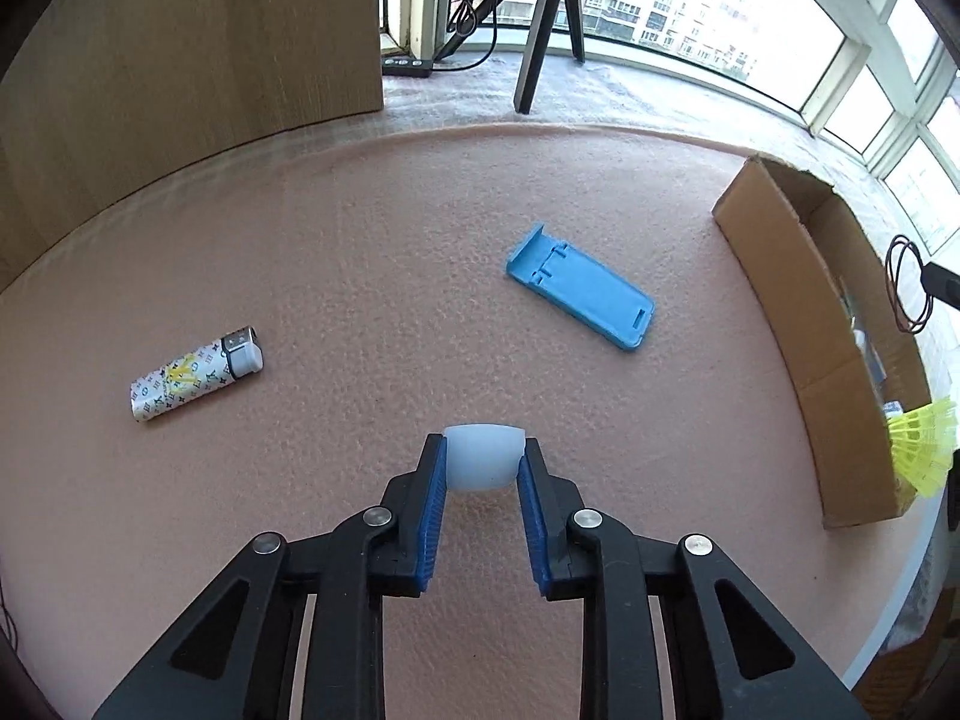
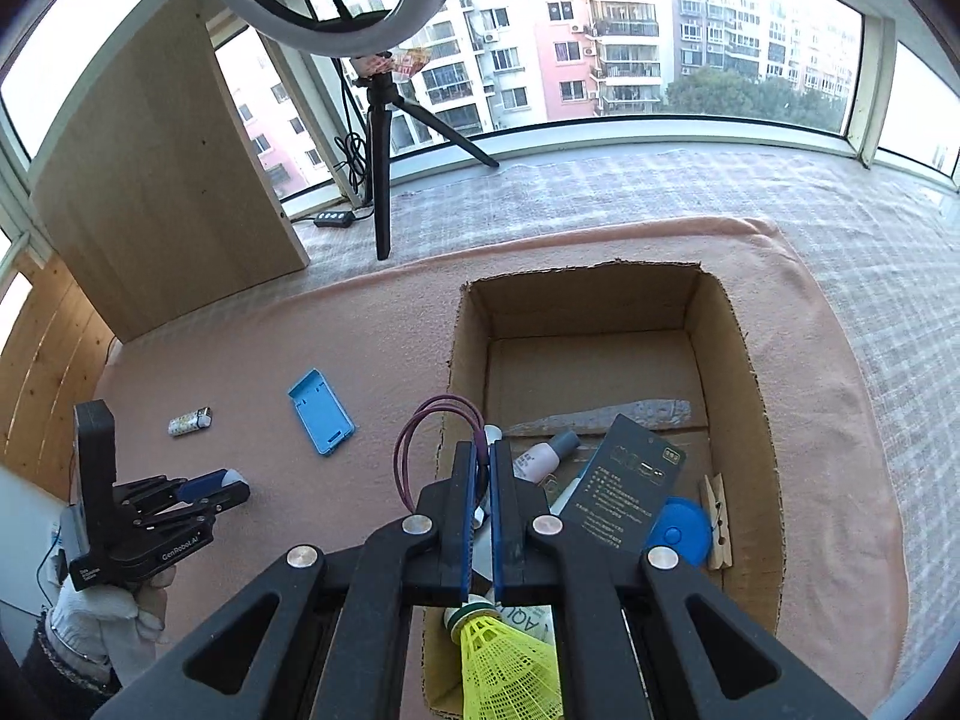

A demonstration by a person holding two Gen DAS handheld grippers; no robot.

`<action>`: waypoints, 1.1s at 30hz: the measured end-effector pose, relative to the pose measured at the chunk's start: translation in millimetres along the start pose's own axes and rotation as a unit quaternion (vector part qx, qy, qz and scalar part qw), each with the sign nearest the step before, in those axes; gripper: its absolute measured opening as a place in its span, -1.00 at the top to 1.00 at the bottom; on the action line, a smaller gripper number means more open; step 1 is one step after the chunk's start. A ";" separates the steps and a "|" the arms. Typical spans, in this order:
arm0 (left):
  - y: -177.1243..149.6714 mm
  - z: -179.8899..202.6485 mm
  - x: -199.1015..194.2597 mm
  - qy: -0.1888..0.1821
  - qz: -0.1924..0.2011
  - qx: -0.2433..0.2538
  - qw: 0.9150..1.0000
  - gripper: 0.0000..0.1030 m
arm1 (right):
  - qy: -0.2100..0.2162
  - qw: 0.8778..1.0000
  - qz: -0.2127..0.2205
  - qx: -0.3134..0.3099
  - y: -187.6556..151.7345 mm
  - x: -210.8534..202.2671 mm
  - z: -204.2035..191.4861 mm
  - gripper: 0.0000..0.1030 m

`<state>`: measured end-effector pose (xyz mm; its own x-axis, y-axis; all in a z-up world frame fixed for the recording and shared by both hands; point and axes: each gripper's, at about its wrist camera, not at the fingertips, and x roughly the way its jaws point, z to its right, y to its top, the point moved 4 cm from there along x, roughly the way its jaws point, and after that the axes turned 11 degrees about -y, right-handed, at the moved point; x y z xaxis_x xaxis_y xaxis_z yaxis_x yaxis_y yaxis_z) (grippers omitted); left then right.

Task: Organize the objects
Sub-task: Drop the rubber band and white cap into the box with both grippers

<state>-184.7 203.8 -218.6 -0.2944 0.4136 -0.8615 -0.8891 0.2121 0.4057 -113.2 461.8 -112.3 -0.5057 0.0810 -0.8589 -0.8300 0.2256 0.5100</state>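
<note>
My left gripper (image 1: 483, 450) is shut on a small translucent white cap (image 1: 483, 457) just above the pink mat; it also shows in the right wrist view (image 2: 231, 483). A patterned lighter (image 1: 196, 373) lies to its left and a blue phone stand (image 1: 579, 287) ahead to the right. My right gripper (image 2: 486, 450) is shut on a purple hair tie (image 2: 420, 450) and hangs over the near left edge of the open cardboard box (image 2: 744, 360). The box holds a yellow shuttlecock (image 2: 510, 660), a nail polish bottle (image 2: 546, 459), a dark card (image 2: 624, 492), a blue disc (image 2: 678, 531) and a clothespin (image 2: 717, 519).
A wooden board (image 2: 162, 192) stands at the mat's far left. A black tripod (image 2: 381, 168) with a ring light and a power strip (image 2: 333, 217) stand behind the mat by the window. The pink mat (image 1: 360, 240) ends at a white ledge on the right.
</note>
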 end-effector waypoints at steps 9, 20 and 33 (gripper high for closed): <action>57.4 63.7 -34.3 -0.050 0.064 0.047 0.996 0.52 | -0.011 0.999 0.030 0.030 6.0 -27.5 37.3 0.92; 94.0 172.6 -0.9 -0.095 0.057 0.114 0.987 0.51 | -0.021 0.998 0.024 0.051 -2.0 -28.6 75.1 0.92; 95.4 224.1 19.1 -0.106 0.041 0.151 0.982 0.08 | -0.018 0.998 0.010 0.062 -15.6 -29.0 91.2 0.64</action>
<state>-196.6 430.3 -128.0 -0.2521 0.6082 -0.7527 -0.7123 0.4099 0.5698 -64.2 544.5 -99.6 -0.5112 0.1215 -0.8508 -0.7833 0.3414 0.5194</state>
